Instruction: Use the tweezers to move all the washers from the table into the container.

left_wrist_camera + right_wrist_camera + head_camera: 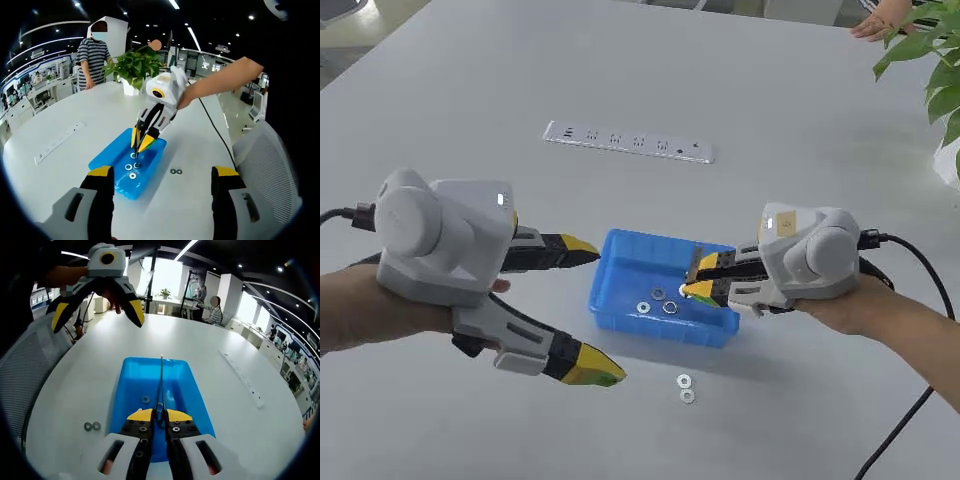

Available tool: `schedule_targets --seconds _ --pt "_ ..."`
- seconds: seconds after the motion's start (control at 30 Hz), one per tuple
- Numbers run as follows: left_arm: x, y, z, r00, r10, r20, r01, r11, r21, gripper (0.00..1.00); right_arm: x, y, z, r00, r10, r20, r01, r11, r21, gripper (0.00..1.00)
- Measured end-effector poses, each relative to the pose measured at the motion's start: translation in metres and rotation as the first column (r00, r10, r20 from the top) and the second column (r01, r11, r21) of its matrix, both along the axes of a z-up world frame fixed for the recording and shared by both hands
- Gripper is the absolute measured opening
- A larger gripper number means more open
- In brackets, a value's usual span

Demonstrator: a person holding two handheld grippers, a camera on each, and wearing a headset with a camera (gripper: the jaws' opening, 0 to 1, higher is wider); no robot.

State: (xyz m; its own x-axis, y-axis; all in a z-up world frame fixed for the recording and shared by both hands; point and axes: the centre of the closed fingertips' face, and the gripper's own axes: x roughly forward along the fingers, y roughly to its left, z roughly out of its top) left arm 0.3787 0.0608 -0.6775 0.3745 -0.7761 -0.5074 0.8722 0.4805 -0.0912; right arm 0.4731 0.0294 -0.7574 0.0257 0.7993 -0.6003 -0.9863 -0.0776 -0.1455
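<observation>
A blue tray [620,262] [111,161] [134,380] sits mid-table with three washers [657,303] [132,169] in it. Two more washers [686,388] [175,171] [92,426] lie on the table just outside the tray's near side. My right gripper [698,289] [159,416] [141,141] is shut on thin metal tweezers [161,382], which point down into the tray. I cannot tell whether the tweezer tips hold a washer. My left gripper [590,308] [165,176] [97,297] hovers wide open left of the tray, holding nothing.
A white power strip [628,142] [57,142] [242,377] lies beyond the tray. A potted plant [930,60] [134,67] stands at the table's far right corner. A person [92,60] stands by the far edge. The right gripper's cable [920,290] trails off right.
</observation>
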Motion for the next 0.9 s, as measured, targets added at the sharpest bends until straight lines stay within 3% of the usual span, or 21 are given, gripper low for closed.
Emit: schedule_targets --seconds 0.27,0.57,0.9 --pt "0.012 -0.002 0.001 1.0 0.001 0.008 -0.001 1.0 0.001 0.81 0.0 -0.002 -0.005 1.0 -0.009 -0.022 0.009 1.0 -0.003 0.08" --pt "0.031 -0.012 0.003 0.999 -0.032 0.032 0.031 0.999 0.012 0.68 0.0 -0.002 -0.005 1.0 -0.01 -0.026 0.01 1.0 -0.006 0.09" --pt "0.048 -0.023 -0.004 0.996 -0.075 0.039 0.073 0.997 0.036 0.56 -0.001 -0.001 -0.005 1.0 0.005 -0.019 -0.005 1.0 -0.012 0.09"
